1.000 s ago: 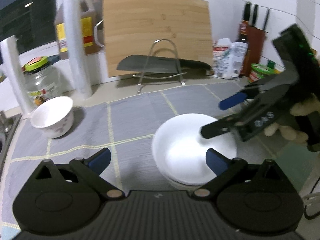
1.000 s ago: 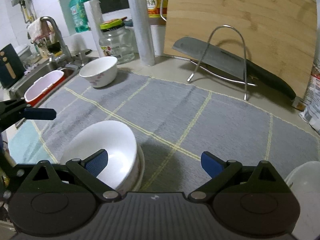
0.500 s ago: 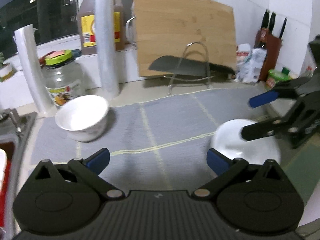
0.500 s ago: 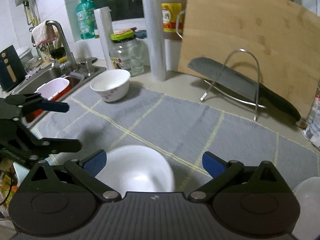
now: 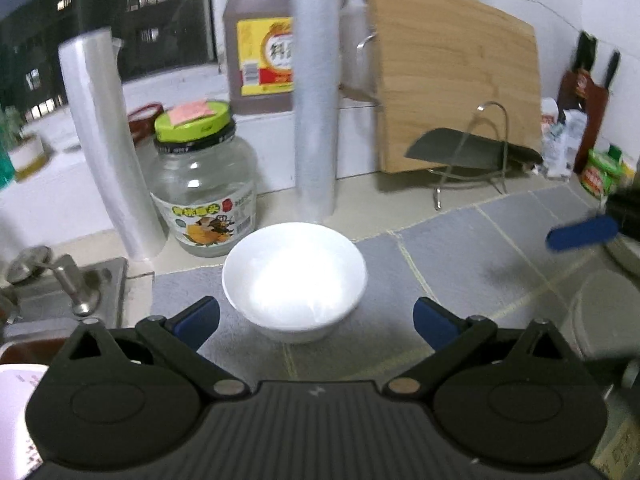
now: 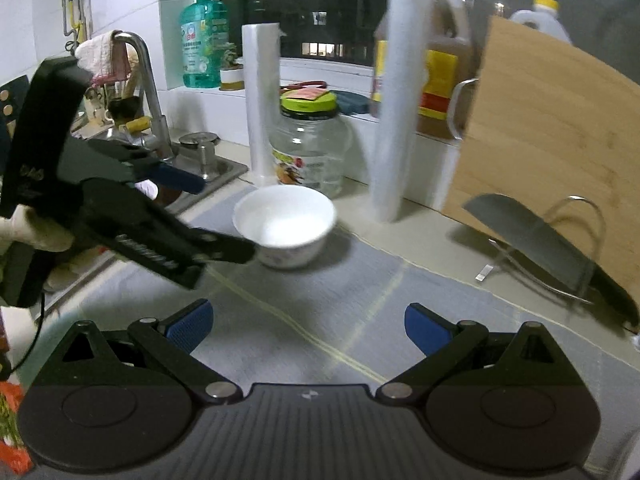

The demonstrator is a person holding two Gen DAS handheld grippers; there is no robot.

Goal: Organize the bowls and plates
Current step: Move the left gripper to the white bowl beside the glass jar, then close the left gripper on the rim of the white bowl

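A: Where does the white bowl (image 5: 294, 276) sit?
B: On the grey mat (image 5: 460, 248), centred ahead of the left gripper (image 5: 316, 318), whose blue-tipped fingers (image 5: 198, 318) stand wide apart, untouching.
A: And the right gripper (image 6: 308, 326)?
B: Spread open too, empty, low over the mat, the bowl well ahead beside a glass jar (image 6: 310, 148).
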